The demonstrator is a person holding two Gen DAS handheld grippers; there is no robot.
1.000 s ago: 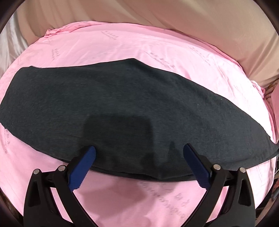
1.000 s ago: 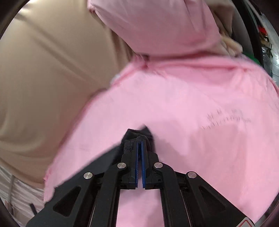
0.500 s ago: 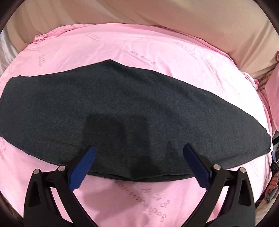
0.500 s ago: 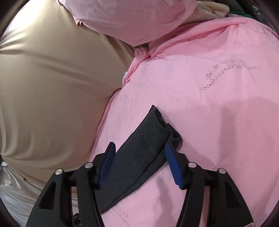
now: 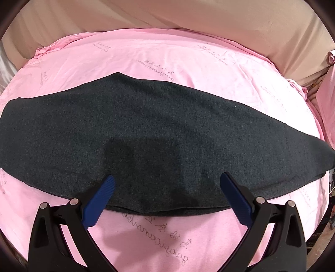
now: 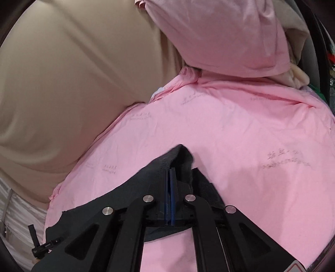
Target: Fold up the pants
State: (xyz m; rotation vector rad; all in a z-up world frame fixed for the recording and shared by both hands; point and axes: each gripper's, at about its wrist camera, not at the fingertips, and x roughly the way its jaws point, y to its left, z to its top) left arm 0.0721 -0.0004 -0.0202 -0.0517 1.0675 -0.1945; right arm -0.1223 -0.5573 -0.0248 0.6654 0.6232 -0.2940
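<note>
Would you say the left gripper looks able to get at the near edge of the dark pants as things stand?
Probably yes: the left gripper is open over the near edge of the pants, with nothing lying in between.

A pink printed sheet covers the bed, beige fabric behind.

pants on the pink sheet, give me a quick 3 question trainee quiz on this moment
1. True or false: the left hand-held gripper is clamped on the pants.
2. Which hand-held gripper is shut on the dark fabric? A) left B) right C) neither
3. Fill in: the pants lie on a ____ sheet.

Key:
1. False; its blue pads stand wide apart above the near edge.
2. B; the right hand-held gripper pinches an end of the pants.
3. Pink.
</note>
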